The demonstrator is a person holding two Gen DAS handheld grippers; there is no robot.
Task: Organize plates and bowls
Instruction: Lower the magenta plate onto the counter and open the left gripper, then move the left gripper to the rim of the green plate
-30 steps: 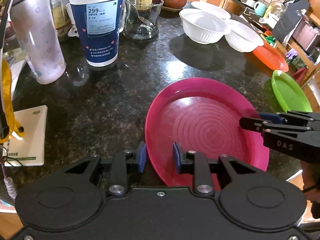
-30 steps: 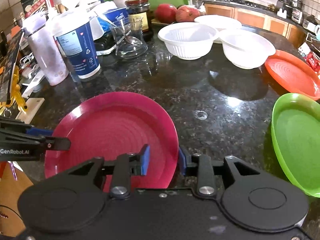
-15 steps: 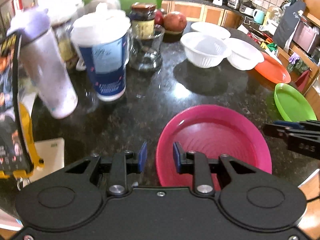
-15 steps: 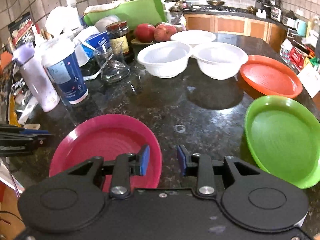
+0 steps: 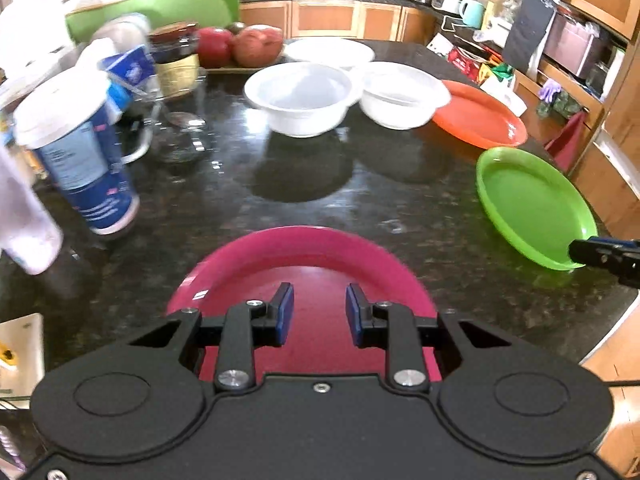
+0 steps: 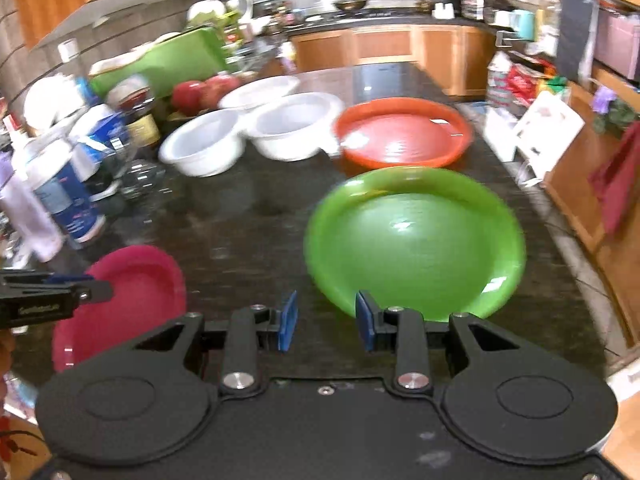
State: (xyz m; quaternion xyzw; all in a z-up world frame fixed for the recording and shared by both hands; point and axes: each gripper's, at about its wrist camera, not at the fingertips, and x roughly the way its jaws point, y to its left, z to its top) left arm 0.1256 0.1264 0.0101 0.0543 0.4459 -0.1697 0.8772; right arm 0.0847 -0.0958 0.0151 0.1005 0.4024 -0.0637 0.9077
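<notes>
A pink plate [image 5: 316, 264] lies on the dark granite counter [image 5: 320, 196], under my open, empty left gripper [image 5: 319, 315]; it also shows in the right wrist view [image 6: 132, 292]. A green plate [image 6: 416, 240] lies just beyond my open, empty right gripper [image 6: 326, 321], whose right fingertip is at the plate's near rim. An orange plate [image 6: 404, 132] lies behind it. Three white bowls [image 5: 300, 100] [image 5: 400, 94] [image 5: 330, 51] stand at the back. The right gripper's tip [image 5: 600, 254] shows at the green plate's [image 5: 532, 204] near edge.
A blue-and-white paper cup [image 5: 80, 156], a glass mug [image 5: 176, 128], a jar [image 5: 176, 60] and a pale bottle [image 6: 28, 208] crowd the left. Red fruit [image 5: 240, 44] and a green board [image 5: 160, 4] stand behind. The counter's right edge drops off past the green plate.
Both grippers have pulled back and swung right. The left now sits over the pink plate's near part; the right has left the pink plate and faces the green one. Both stay open.
</notes>
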